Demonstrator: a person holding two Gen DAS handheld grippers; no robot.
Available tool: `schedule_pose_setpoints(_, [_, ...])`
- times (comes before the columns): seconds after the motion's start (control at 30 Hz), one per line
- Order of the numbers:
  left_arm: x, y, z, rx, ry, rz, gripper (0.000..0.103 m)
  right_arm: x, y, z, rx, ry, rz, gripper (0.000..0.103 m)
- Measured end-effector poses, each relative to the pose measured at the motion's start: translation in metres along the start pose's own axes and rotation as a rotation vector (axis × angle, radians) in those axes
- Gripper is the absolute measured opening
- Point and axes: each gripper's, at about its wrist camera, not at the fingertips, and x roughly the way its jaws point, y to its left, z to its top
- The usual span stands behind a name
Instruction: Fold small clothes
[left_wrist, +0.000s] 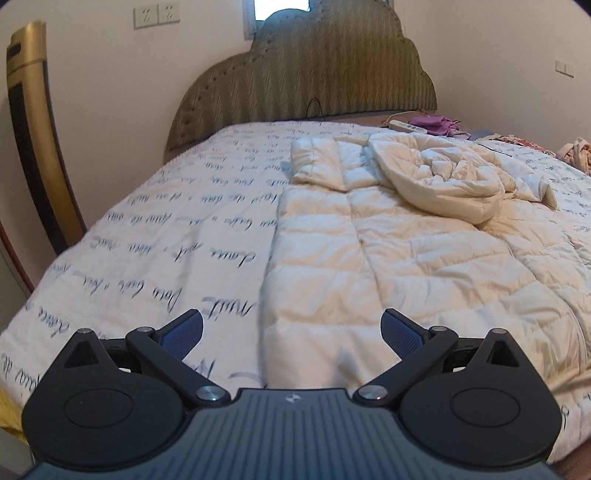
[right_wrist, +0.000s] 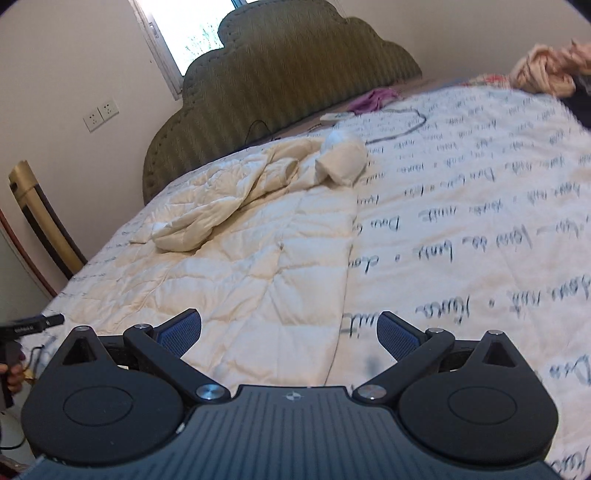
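The bed (left_wrist: 155, 229) carries a cream jacket (left_wrist: 388, 258) spread flat, hood and sleeves bunched near the headboard; folding looks barely begun. Left tool (left_wrist: 291, 332) and right tool (right_wrist: 290, 334) hover released, grasping nothing.

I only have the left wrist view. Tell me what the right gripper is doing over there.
Observer: The right gripper is open and holds nothing, over the near hem of the jacket.
Operator: Give me what lies on the jacket's right side.
Observer: Its right edge lies straight on the bedspread, and one cuff sits bunched at the top.
Operator: Say what else you see past that.
Observer: A dark cable loops on the bedspread behind the cuff.
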Motion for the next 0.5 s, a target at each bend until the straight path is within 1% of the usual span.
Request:
schedule_pose_setpoints(0.07, [0.002,0.015,-0.006,-0.059,0.039,-0.017,0.103,0.002,-0.004,-0.006,0.024,0.022,0.021,0.103])
schedule_pose_setpoints(0.1, [0.004,0.023,-0.009,-0.096,0.064,-0.044,0.103,0.004,-0.007,-0.01,0.043,0.036,0.029,0.102])
schedule_pose_setpoints(0.13, [0.007,0.032,-0.013,-0.143,0.095,-0.084,0.103,0.006,-0.01,-0.013,0.063,0.055,0.038,0.101])
schedule_pose_setpoints(0.2, [0.013,0.046,-0.018,-0.237,0.153,-0.173,0.103,0.01,-0.015,-0.019,0.105,0.085,0.051,0.095])
schedule_pose_setpoints(0.27, [0.017,0.053,-0.024,-0.315,0.174,-0.25,0.103,0.012,-0.02,-0.025,0.142,0.104,0.077,0.09])
schedule_pose_setpoints(0.33, [0.018,0.054,-0.026,-0.346,0.175,-0.296,0.103,0.012,-0.022,-0.031,0.175,0.113,0.131,0.086])
schedule_pose_setpoints(0.37, [0.02,0.053,-0.026,-0.357,0.181,-0.331,0.103,0.013,-0.022,-0.034,0.189,0.119,0.161,0.082])
schedule_pose_setpoints(0.5, [0.027,0.045,-0.03,-0.407,0.202,-0.496,0.103,0.021,-0.019,-0.043,0.253,0.145,0.273,0.069])
